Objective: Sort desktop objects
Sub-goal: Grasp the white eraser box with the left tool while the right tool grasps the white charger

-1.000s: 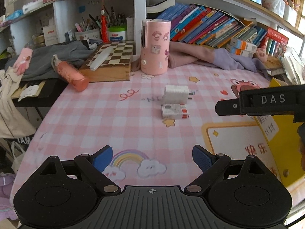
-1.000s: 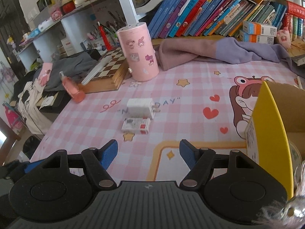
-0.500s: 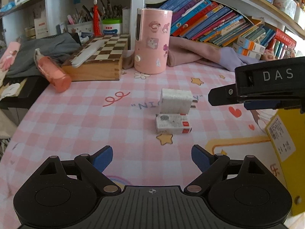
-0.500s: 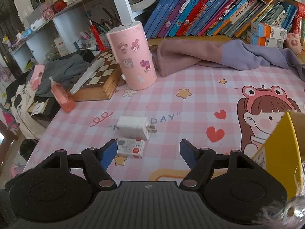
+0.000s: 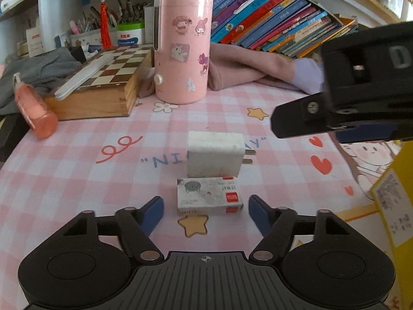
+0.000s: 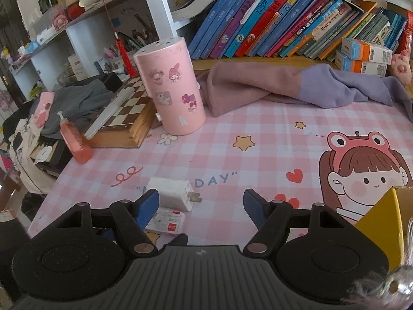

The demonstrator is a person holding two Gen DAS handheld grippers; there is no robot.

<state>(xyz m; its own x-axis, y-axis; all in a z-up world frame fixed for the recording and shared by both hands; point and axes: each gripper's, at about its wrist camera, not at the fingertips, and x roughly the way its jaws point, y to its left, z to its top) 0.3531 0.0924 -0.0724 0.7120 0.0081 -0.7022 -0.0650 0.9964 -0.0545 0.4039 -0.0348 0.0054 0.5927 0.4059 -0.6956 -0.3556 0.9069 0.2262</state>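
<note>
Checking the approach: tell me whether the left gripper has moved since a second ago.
Yes. The left gripper has come forward and down toward the small white eraser box, which now lies between its closing fingers, untouched; the pink cylindrical holder looms larger.

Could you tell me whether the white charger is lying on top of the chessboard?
No, the white charger lies on the pink checked mat, just behind the small eraser box, well clear of the chessboard.

One charger, one eraser, one chessboard
</note>
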